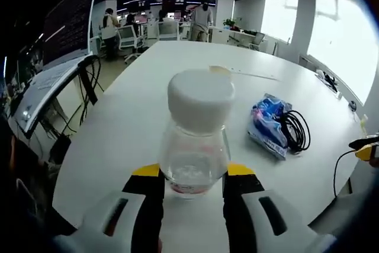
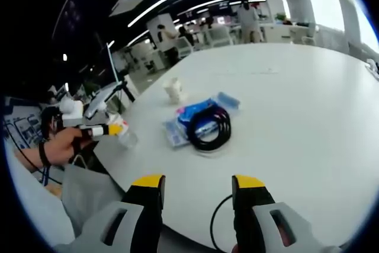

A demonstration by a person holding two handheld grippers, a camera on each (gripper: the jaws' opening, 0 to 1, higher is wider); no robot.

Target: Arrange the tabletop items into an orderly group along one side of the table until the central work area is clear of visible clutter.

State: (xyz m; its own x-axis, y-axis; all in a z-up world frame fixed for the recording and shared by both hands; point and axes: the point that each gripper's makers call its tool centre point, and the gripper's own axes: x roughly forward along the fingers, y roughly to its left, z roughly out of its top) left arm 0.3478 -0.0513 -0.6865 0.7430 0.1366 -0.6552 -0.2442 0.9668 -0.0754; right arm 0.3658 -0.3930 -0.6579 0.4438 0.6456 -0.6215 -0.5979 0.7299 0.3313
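Note:
A clear plastic bottle (image 1: 195, 140) with a white cap stands upright on the white table (image 1: 118, 128), and my left gripper (image 1: 193, 171) is shut on its lower body. From the right gripper view, that gripper (image 2: 109, 130) holds the bottle (image 2: 127, 138) near the table's left edge, with a person's hand (image 2: 59, 146) behind it. A blue packet (image 1: 266, 124) lies to the bottle's right with a coiled black cable (image 1: 295, 130) on it. My right gripper (image 2: 198, 185) hangs open over the table's near edge, short of the packet (image 2: 195, 115) and the coil (image 2: 208, 127).
A crumpled white cup (image 2: 173, 90) lies beyond the packet. A thin black cable (image 2: 216, 217) runs off the near edge, and a yellow-tipped plug (image 1: 366, 150) lies at the right. An open laptop (image 1: 53, 75) on a stand is left of the table. Chairs and people stand far behind.

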